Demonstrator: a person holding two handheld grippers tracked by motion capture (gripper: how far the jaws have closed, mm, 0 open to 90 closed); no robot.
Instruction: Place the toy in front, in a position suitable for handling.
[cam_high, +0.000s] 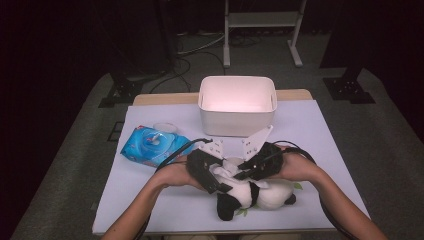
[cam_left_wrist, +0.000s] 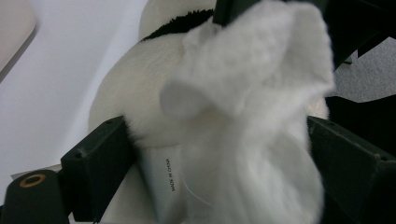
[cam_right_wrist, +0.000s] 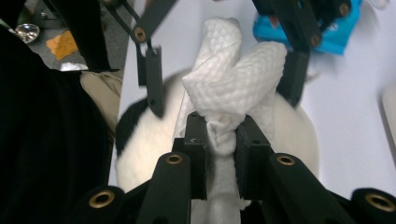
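Now the right tongs (cam_right_wrist: 220, 135) pinch a white wipe (cam_right_wrist: 233, 88) on the toy panda (cam_high: 260, 192) at the table's (cam_high: 325, 130) six o'clock edge, left tongs (cam_left_wrist: 219, 154) squeezing its fur (wiping looks under way, not finished).

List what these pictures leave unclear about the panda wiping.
- Panda toy: in the high view, both hands and claws cover its upper body, so the spot being wiped is hidden.
- White wipe: in the left gripper view it is close and blurred, blocking what lies behind it.
- Left claw: the wipe covers its tips there.
- Blue wipes pack: print too small to read in the high view.
- White bin: glare washes out its inside.
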